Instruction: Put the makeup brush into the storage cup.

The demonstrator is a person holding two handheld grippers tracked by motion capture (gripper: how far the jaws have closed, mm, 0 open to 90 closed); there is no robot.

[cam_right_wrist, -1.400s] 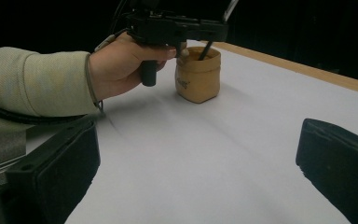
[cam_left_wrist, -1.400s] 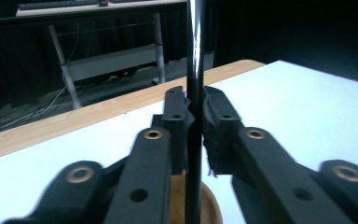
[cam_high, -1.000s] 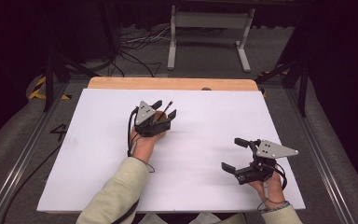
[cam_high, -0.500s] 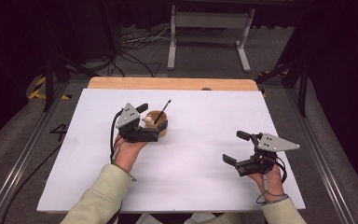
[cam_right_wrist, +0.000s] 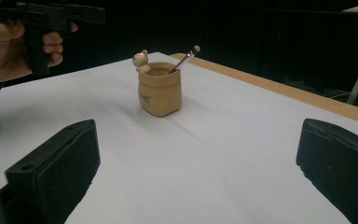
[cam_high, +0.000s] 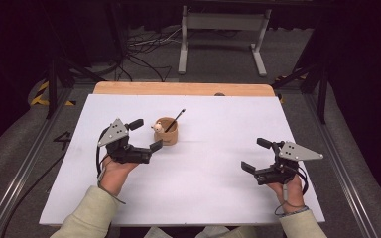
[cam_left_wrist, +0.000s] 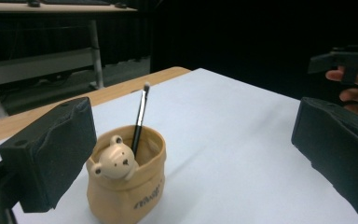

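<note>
Bench covered by a white sheet, a strip of bare wood showing along its far edge.

Tan pot stands upright on the sheet, left of centre and toward the far half. Soft-looking, sack-shaped, with small dark lettering on its side, too small to read. A little bear figure sits at the rim, head poking above it. A thin brush stands inside the pot, leaning, pale tip up and well clear of the rim.

Left tongs, high view: held just left of the pot, pointing toward it. Jaws spread wide, having just been opening; nothing between the pads. The nearer jaw tip sits very close to the pot's side. Touching or a hair apart, hard to say from above. In the left gripper view the pot stands low between the two black jaws, nearer the left-hand one, with a sliver of white sheet seemingly showing between pad and pot, so probably apart. The left hand grips the tool from below, pale sleeve trailing off the near edge.

Right tongs: toward the right side of the sheet, well apart from the pot. Jaws spread, empty, only bare sheet between them. Right hand near the front edge. In the right gripper view the pot stands mid-distance, the other hand and its tool at upper left.
</note>
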